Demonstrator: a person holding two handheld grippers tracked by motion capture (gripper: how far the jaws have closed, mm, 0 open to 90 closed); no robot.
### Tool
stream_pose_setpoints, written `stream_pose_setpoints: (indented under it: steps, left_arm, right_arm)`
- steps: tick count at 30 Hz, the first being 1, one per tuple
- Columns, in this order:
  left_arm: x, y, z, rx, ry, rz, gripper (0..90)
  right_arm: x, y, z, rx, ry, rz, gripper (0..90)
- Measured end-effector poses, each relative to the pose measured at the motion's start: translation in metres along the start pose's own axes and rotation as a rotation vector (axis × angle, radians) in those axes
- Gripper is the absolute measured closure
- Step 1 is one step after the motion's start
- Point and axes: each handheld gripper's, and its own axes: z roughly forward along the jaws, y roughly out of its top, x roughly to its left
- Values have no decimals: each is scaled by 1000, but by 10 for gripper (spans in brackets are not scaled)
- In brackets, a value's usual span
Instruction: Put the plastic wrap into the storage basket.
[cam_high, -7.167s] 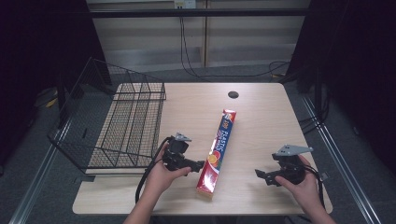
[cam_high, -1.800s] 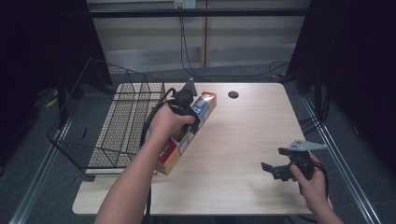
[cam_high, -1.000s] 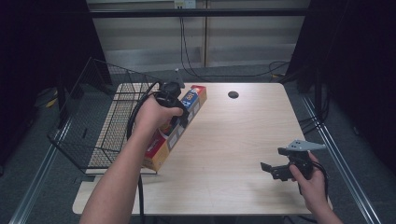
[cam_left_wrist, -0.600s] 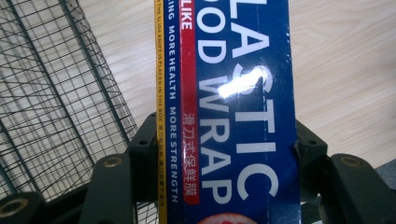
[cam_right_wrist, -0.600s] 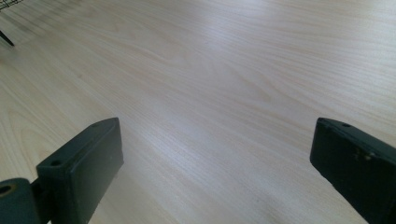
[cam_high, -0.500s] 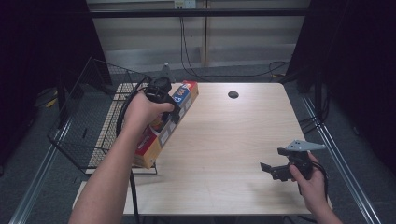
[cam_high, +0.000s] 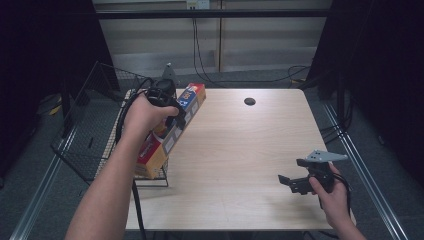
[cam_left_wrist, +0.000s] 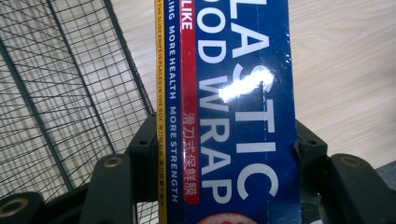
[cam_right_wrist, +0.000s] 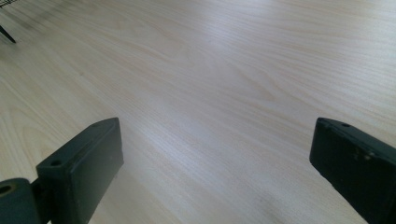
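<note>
Plastic wrap box (cam_high: 170, 131), clamped across its width by the left gripper (cam_high: 172, 111), runs lengthwise from near-left to far-right, tilted above the wire basket (cam_high: 85, 145) edge; right gripper (cam_high: 292, 183) gapes wide, holding nothing.

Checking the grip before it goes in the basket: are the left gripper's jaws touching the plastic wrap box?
Touching. The left gripper view shows both jaws of the left gripper pressed against the plastic wrap box.

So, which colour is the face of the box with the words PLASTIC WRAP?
Dark blue with white letters, on the box; the left gripper view shows it best.
</note>
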Motion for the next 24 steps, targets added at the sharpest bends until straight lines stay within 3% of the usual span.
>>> stream_pose_setpoints:
  steps: [9,10,11,19,24]
  left_arm:
    - [7,-3,-6,-10,3,-19,425]
    - [9,-3,-8,-1,5,-6,425]
    - [10,-4,-8,-9,5,-24,425]
    - [21,-8,-17,-29,13,-60,425]
    - [29,-10,-20,-33,27,-68,425]
  right_arm:
    - [0,0,0,1,-1,-2,27]
    - [0,0,0,-1,0,-3,27]
    - [0,0,0,-2,0,-3,27]
    - [0,0,0,-1,1,-2,27]
    - [0,0,0,0,0,-2,27]
